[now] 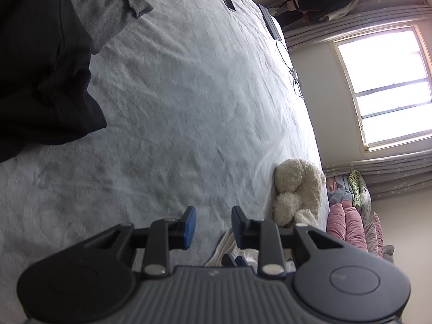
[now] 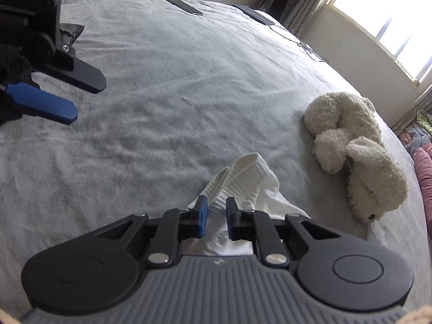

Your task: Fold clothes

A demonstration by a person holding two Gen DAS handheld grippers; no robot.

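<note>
Two tongs over the grey bedspread (image 2: pixel 167 86), no writing I can read.
My right gripper (image 2: pixel 216 217), bottom centre, straddles the white socks (image 2: pixel 243 178), pads not pressing; my left gripper (image 1: pixel 213 226) hangs parted, empty; dark clothes (image 1: pixel 40 81) upper left.

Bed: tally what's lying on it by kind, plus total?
White socks: 1 bundle
Plush toy: 1
Flat dark devices, and: 2
Dark clothes pile: 1
Grey garment: 1
Total: 6
</note>
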